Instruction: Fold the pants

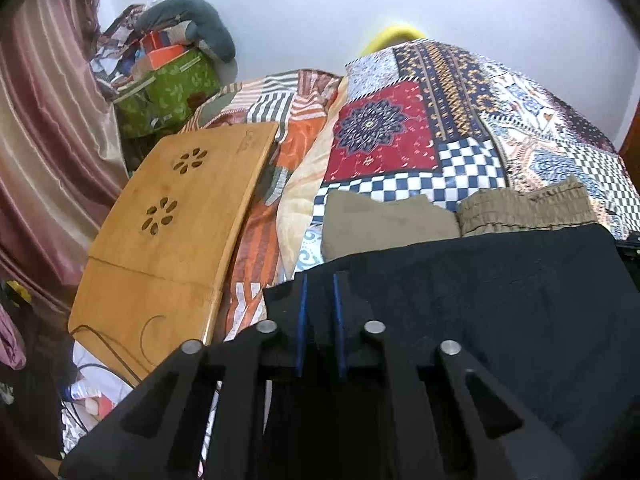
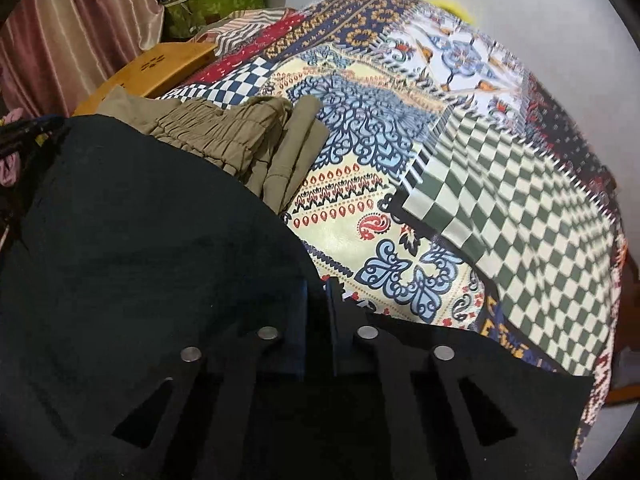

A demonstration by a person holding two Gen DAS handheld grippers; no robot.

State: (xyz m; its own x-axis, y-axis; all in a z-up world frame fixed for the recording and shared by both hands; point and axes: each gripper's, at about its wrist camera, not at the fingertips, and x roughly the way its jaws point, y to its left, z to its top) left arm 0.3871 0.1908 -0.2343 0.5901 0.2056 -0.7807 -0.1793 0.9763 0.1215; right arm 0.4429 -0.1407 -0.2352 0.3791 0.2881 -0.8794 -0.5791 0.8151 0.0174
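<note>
Black pants [image 1: 480, 300] hang stretched between both grippers above the patchwork bedspread [image 1: 420, 128]. My left gripper [image 1: 320, 292] is shut on the pants' left edge, blue pads pinching the cloth. My right gripper [image 2: 318, 292] is shut on the pants [image 2: 140, 240] at their right edge; the cloth fills the left half of that view. Folded olive pants [image 1: 520, 208] with an elastic waistband lie on the bed just beyond the black cloth, and show in the right wrist view [image 2: 240, 140].
A wooden lap desk [image 1: 176, 232] lies on the bed's left side, over a striped blanket [image 1: 280, 100]. A green box [image 1: 168, 92] with clutter and a curtain [image 1: 40, 120] stand at the far left. The bedspread [image 2: 500, 180] extends to the right.
</note>
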